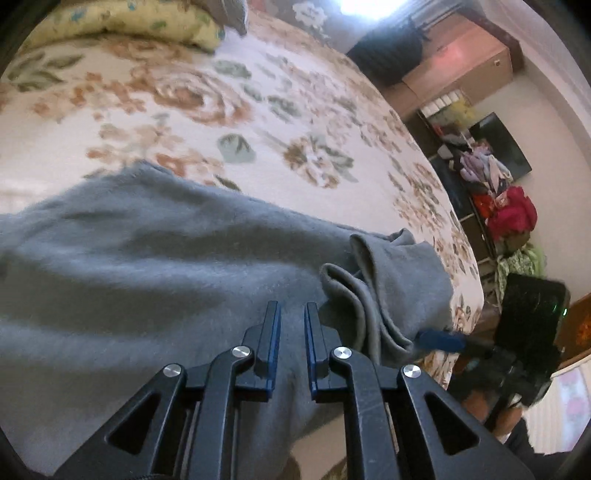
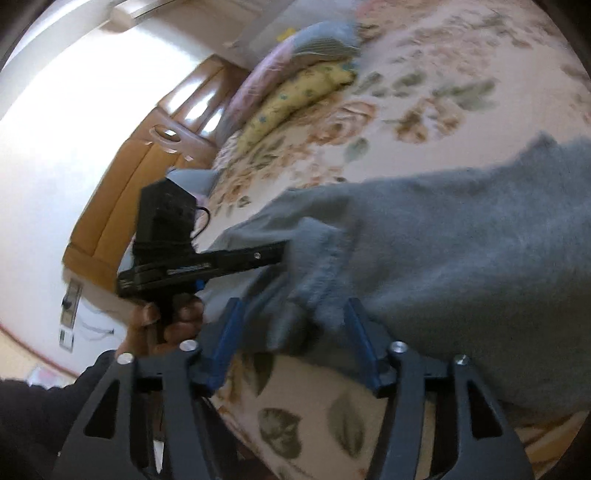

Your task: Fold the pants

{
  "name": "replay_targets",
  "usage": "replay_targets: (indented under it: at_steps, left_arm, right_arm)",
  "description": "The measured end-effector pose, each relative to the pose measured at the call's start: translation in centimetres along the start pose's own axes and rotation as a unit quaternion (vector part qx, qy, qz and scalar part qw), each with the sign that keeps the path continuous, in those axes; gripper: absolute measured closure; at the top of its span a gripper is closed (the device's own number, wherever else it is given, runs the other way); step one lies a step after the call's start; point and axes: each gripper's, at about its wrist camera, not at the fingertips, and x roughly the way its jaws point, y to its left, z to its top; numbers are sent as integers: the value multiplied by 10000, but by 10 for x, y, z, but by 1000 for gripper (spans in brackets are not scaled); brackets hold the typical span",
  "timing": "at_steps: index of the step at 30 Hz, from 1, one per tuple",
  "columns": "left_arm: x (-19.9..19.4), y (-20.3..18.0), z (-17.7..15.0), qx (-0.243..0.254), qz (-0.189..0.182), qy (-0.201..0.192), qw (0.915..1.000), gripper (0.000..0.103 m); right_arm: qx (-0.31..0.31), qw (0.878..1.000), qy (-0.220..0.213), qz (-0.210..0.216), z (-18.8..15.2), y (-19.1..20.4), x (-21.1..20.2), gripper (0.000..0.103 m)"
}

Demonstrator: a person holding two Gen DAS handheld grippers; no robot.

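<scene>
Lying across a floral bed (image 1: pixel 155 110), grey pants (image 1: pixel 166 258) are released for folding: the left tool (image 1: pixel 291 308) is nearly closed on nothing, the right tool (image 2: pixel 295 317) open around a cuff.

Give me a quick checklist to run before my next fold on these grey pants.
1. Right gripper has let go: ok. Its jaws stand wide, with bunched cloth loose between them.
2. Left gripper is free of cloth: cannot tell. Its jaws are almost shut, right over the pants.
3. Pants are supported: ok. They lie on the floral bed cover.
4. Leg end lies flat: not ok. It is bunched and creased.
5. Pillows are out of the way: ok. They sit well apart from the pants.
</scene>
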Motion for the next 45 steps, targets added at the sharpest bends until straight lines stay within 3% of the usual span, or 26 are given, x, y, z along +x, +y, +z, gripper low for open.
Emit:
replay_targets:
  at_steps: [5, 8, 13, 17, 19, 21, 23, 25, 36, 40, 45]
  left_arm:
    - [-20, -42, -3, 212, -75, -340, 9992, 89]
    - [-10, -71, -9, 368, -154, -240, 9989, 79]
    - [34, -88, -18, 442, 775, 205, 9958, 77]
    - [55, -76, -22, 165, 1106, 378, 9930, 74]
    - [59, -69, -22, -8, 1053, 403, 9936, 74]
    - [62, -63, -22, -111, 995, 380, 9942, 75]
    - [62, -59, -23, -106, 943, 342, 9949, 78]
    - [60, -57, -24, -55, 904, 302, 9954, 94]
    - [0, -76, -42, -61, 442, -195, 9988, 97]
    - [2, -68, -47, -206, 462, -158, 9986, 97]
    - [22, -40, -55, -588, 477, 128, 9970, 97]
  right_arm:
    - [-439, 9967, -240, -634, 39, 9, -24, 44]
    - [-607, 9937, -67, -945, 72, 1, -15, 44]
    - [-780, 9869, 583, -1286, 96, -15, 23, 44]
    - [-945, 9780, 1076, -1519, 93, -23, 44, 44]
    - [-1085, 9716, 1235, -1700, 87, -25, 53, 44]
    - [-1250, 9691, 1325, -1665, 80, -25, 59, 51]
    - [-1356, 9667, 1324, -1718, 75, -23, 59, 83]
    - [-1369, 9679, 1217, -1718, 73, -20, 54, 95]
    - [-1336, 9850, 423, -1009, 80, 29, 10, 99]
    - [-1391, 9844, 549, -924, 74, 37, 26, 99]
    - [-1163, 9830, 856, -1131, 60, 17, 66, 99]
